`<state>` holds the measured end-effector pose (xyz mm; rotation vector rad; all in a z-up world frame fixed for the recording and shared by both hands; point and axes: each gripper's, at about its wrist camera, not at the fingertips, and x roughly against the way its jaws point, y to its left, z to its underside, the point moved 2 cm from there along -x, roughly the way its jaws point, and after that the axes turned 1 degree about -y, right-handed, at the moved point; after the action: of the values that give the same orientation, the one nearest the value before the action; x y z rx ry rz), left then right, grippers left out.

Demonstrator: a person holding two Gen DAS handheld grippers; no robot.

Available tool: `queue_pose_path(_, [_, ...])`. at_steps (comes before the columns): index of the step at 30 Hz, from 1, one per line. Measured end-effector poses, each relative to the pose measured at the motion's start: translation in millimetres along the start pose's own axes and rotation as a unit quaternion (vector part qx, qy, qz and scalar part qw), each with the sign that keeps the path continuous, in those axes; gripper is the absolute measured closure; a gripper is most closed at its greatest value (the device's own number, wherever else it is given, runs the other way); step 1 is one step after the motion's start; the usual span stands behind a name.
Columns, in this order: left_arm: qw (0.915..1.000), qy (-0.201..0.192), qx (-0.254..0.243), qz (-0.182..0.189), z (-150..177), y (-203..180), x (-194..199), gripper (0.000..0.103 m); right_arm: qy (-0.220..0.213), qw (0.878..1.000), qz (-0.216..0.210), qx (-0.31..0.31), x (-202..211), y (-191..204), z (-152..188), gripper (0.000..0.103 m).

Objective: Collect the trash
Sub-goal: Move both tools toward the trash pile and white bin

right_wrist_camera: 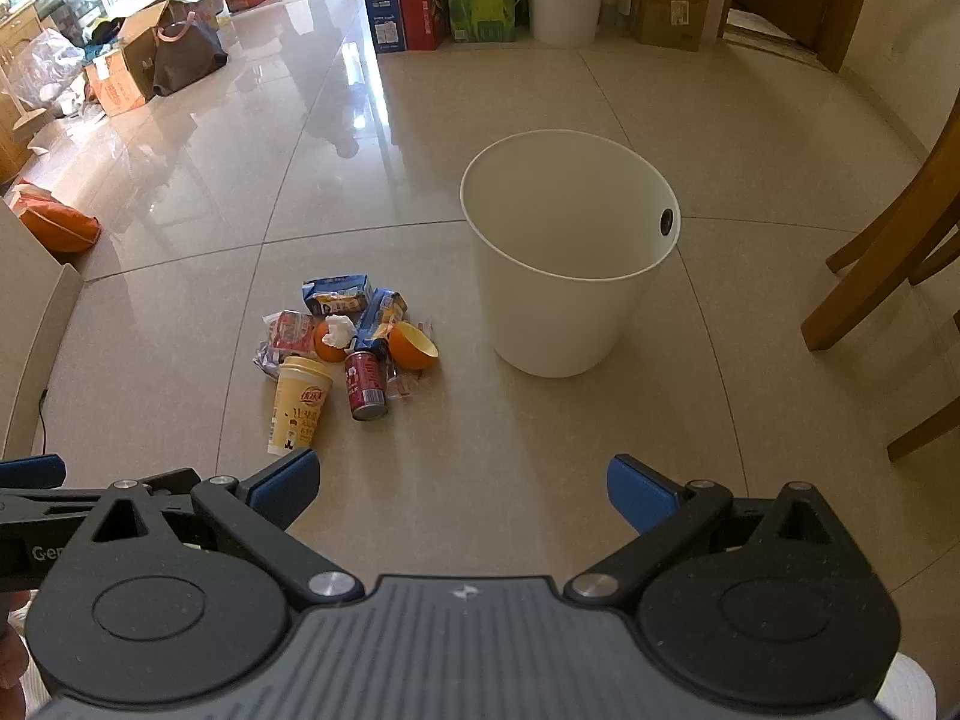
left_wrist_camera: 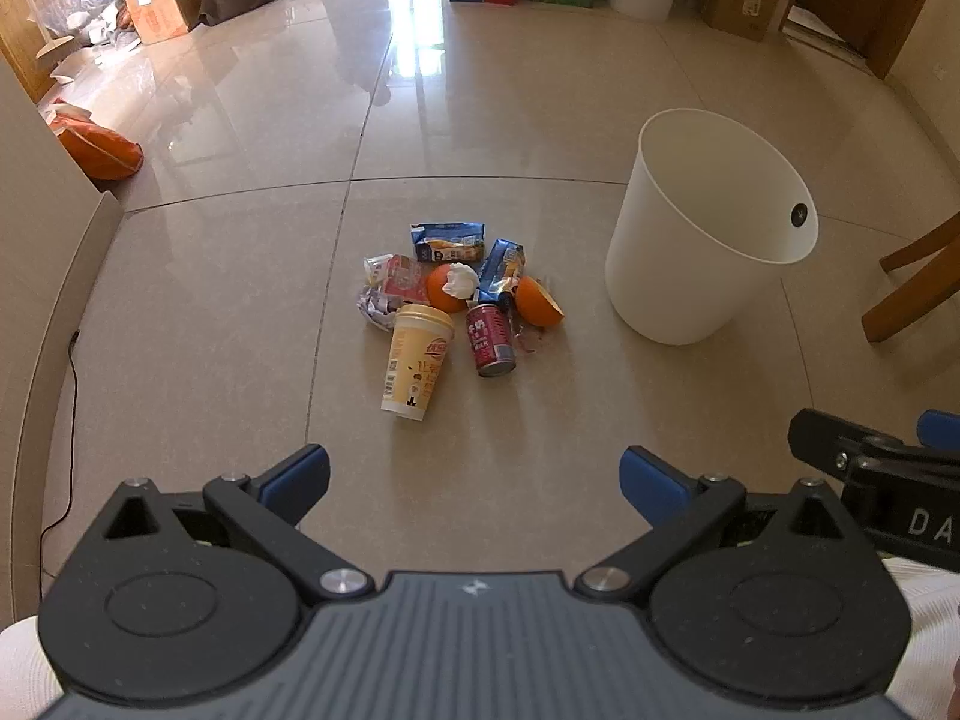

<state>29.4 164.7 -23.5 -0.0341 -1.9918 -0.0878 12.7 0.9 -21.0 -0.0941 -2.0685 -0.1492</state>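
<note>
- While both tongs, left and right, hung spread wide and empty, the trash lay heaped mid-floor just left of the white bin.
- That paper cup looked light and crushable: best pinched gently across its body.
- Its neighbour, the red can, seemed stiff but slick, so grip it mid-barrel.

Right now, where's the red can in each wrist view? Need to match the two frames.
Left wrist: red can lies on its side just right of picture centre, right of the yellow cup.
Right wrist: red can sits left of centre, again right of the yellow cup, at the near edge of the pile.
Shared landmark: the white bin, to the right of the can in both views.
</note>
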Motion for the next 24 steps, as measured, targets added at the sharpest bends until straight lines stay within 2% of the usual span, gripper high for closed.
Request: queue_pose_path(24, [0.9999, 0.009, -0.006, 0.004, -6.5, 0.3, -3.2, 0.001, 0.008, 1.000, 0.005, 0.001, -9.4, -1.1, -7.2, 0.000])
